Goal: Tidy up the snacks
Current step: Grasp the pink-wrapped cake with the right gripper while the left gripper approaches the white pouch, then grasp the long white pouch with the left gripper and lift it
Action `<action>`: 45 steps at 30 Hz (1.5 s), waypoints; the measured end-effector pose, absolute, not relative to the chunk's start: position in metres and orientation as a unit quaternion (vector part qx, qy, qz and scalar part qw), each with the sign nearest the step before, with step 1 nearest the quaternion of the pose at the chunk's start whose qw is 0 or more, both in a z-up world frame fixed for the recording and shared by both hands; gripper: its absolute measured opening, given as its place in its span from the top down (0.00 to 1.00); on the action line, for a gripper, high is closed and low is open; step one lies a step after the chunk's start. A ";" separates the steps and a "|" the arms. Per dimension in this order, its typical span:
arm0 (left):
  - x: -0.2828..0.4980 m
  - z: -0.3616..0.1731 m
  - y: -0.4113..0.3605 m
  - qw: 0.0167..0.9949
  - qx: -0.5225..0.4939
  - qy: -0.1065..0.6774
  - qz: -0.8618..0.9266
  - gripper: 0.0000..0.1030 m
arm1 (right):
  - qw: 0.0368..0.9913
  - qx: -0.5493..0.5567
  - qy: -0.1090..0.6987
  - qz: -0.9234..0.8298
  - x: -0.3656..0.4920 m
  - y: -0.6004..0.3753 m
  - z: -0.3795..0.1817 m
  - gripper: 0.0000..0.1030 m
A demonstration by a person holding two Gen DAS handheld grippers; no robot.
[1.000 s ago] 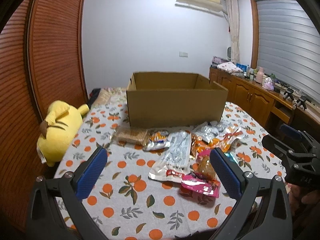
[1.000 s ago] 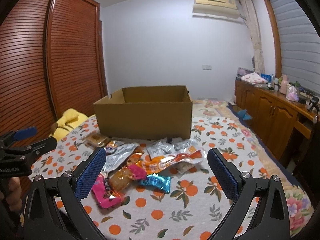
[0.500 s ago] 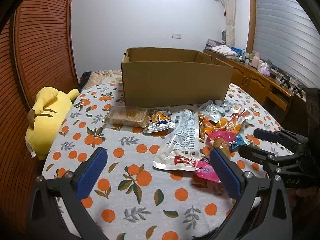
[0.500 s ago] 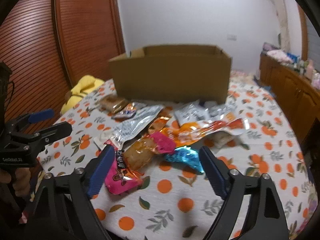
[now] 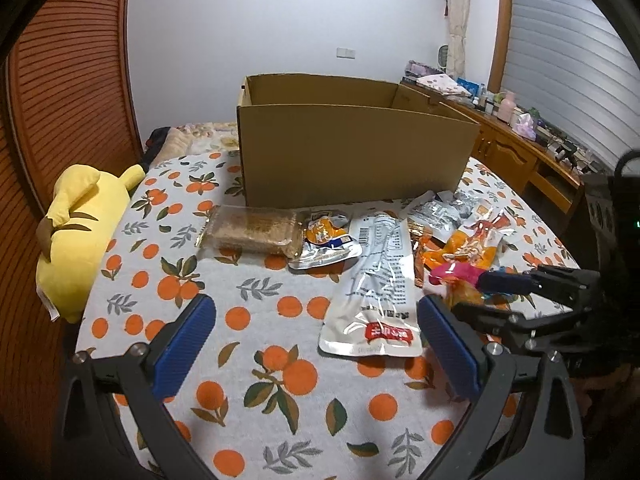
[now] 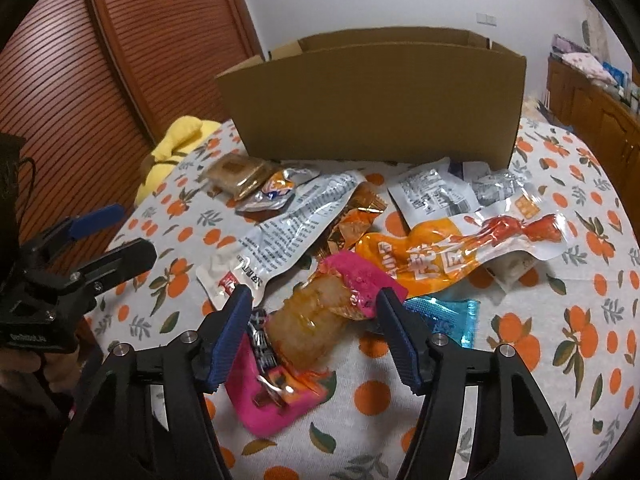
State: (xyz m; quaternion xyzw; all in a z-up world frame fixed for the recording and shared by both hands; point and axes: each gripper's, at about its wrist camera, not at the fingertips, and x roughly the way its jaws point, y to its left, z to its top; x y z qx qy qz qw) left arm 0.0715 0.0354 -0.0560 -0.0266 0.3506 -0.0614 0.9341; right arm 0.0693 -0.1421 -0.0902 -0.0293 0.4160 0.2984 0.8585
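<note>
On the orange-print cloth (image 6: 520, 360): right gripper (image 6: 312, 304) lowered, jaws just closing round pink snack packet (image 6: 340, 280), not yet gripped; left gripper (image 5: 316, 316) open, empty; box (image 6: 376, 100) awaits.

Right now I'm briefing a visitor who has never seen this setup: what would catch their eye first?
Probably the big open cardboard box standing at the back of the orange-print tablecloth, with a loose heap of snack packets in front of it. Next, the right tongs, jaws just closing, straddle a pink-wrapped snack at the near edge of the heap. A yellow plush toy lies at the table's left edge.
</note>
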 end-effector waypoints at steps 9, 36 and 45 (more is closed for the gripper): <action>0.079 -0.058 0.033 0.931 -0.024 0.357 -0.067 0.02 | 0.857 -0.068 0.425 0.284 0.072 -0.135 -0.099 0.36; 0.138 -0.090 -0.006 0.885 -0.037 0.438 -0.152 0.15 | 0.860 -0.089 0.398 0.308 0.066 -0.171 -0.087 0.58; 0.157 -0.097 -0.017 0.868 -0.026 0.472 -0.148 0.17 | 0.869 -0.074 0.375 0.314 0.086 -0.194 -0.059 0.58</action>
